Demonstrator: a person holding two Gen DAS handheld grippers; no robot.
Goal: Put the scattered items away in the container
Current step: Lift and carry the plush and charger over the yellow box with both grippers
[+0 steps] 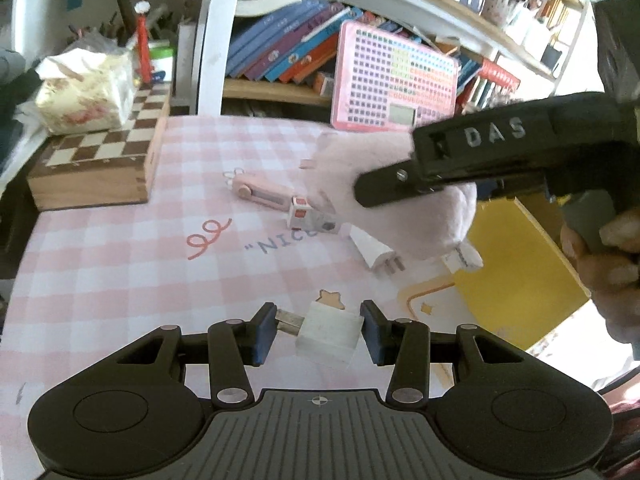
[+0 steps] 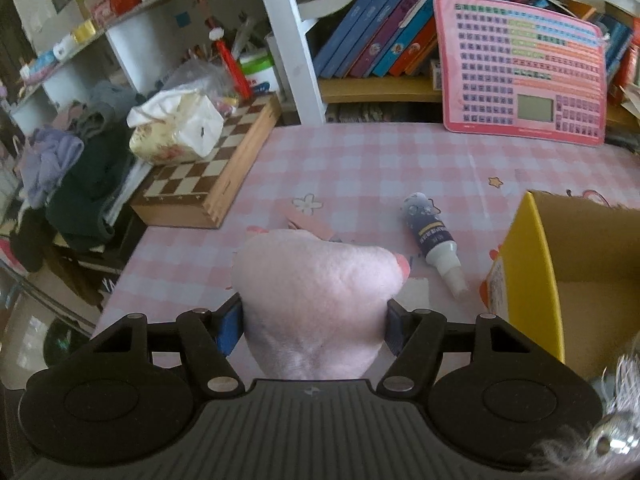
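- Fingers of the left gripper (image 1: 318, 330) stand narrow, their blue pads closed on a small white charger block (image 1: 330, 334) with a metal plug end poking out toward the left pad; it is gripped across its sides, and its body hangs slightly askew between them.
- Both pads of the right gripper (image 2: 314, 322) press into a pink plush toy (image 2: 320, 300), half-closed round its soft body, which bulges above the jaws; a soft thing needs this squeeze to be carried at all.
- From the left wrist view the plush hangs clear of the table under the right gripper, held by the person's hand (image 1: 608, 264), just beside the yellow cardboard box (image 2: 532, 272), which stands open at the right of the table and is presumably the container.
- My judgement: both items are lifted for the carry to the box, the plush being the nearer to it.
- Left on the pink checked tablecloth (image 1: 120, 264) are a pink folding gadget (image 1: 260, 194), a small red-and-white cube (image 1: 300, 212), a white plug adapter (image 1: 374, 250) and a spray bottle (image 2: 432, 240), all lying flat and still to be collected.
- Farther back a chessboard box (image 1: 100, 160) carries a tissue pack (image 1: 86, 90), and a pink learning tablet (image 2: 520, 68) leans on the bookshelf; these look like furnishings rather than scattered items.
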